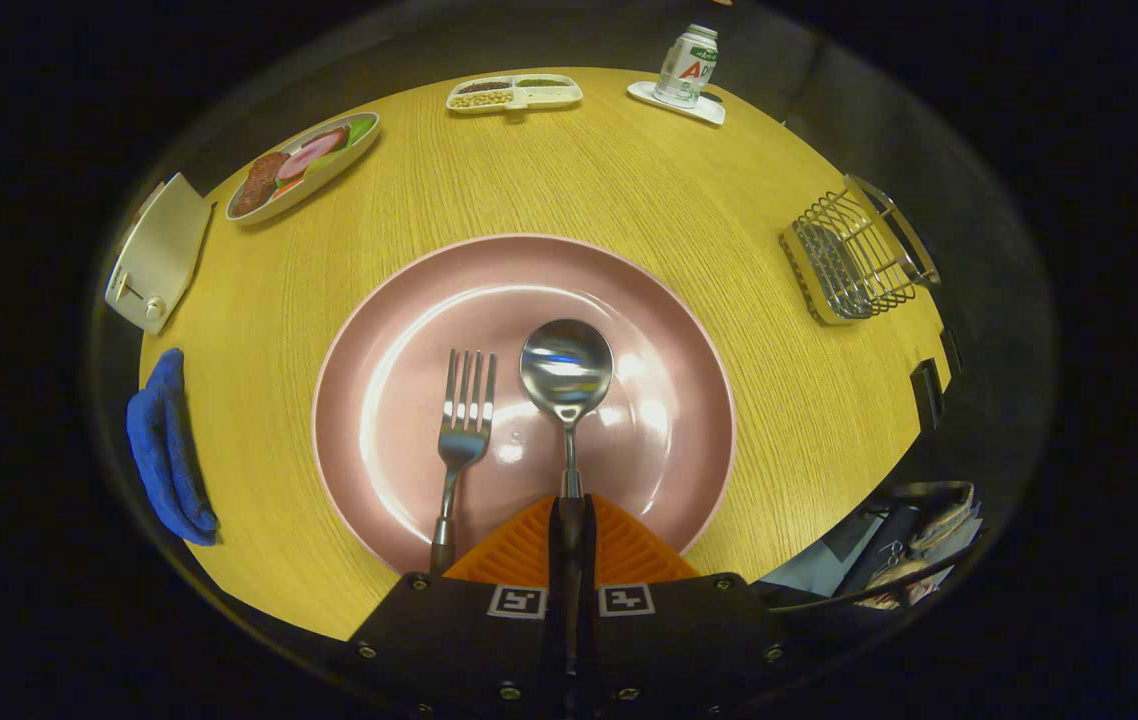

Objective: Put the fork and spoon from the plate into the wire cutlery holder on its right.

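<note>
Now the gripper pinches the spoon by its handle over the plate; fork just left. Thin handle could slip before reaching the holder far right.

A white bottle far beyond the hand-held gripper, on a small tray at the counter's far side, bears a large red letter "A"; its smaller print is too small to read.
</note>
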`<state>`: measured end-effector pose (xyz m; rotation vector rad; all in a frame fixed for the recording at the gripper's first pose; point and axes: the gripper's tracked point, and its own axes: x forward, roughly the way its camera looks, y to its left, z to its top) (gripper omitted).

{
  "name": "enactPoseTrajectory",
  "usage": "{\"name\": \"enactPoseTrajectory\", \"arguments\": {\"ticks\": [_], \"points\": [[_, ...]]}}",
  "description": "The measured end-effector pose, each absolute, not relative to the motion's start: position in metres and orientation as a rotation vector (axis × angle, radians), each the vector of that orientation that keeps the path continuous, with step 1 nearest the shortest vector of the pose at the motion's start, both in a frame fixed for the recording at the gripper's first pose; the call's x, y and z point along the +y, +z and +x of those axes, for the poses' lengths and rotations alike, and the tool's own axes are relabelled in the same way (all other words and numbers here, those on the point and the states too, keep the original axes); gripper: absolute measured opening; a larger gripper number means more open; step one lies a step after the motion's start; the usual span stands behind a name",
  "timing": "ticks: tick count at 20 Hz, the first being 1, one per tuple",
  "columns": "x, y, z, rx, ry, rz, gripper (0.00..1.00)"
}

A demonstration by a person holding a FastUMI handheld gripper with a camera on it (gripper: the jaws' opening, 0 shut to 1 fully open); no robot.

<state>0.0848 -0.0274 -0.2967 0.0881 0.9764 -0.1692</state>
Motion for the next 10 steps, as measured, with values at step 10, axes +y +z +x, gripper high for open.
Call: {"name": "enactPoseTrajectory", "arguments": {"ticks": [10], "points": [[-0.032,-0.239,0.078,0.870,-0.212,-0.001,0.05]]}}
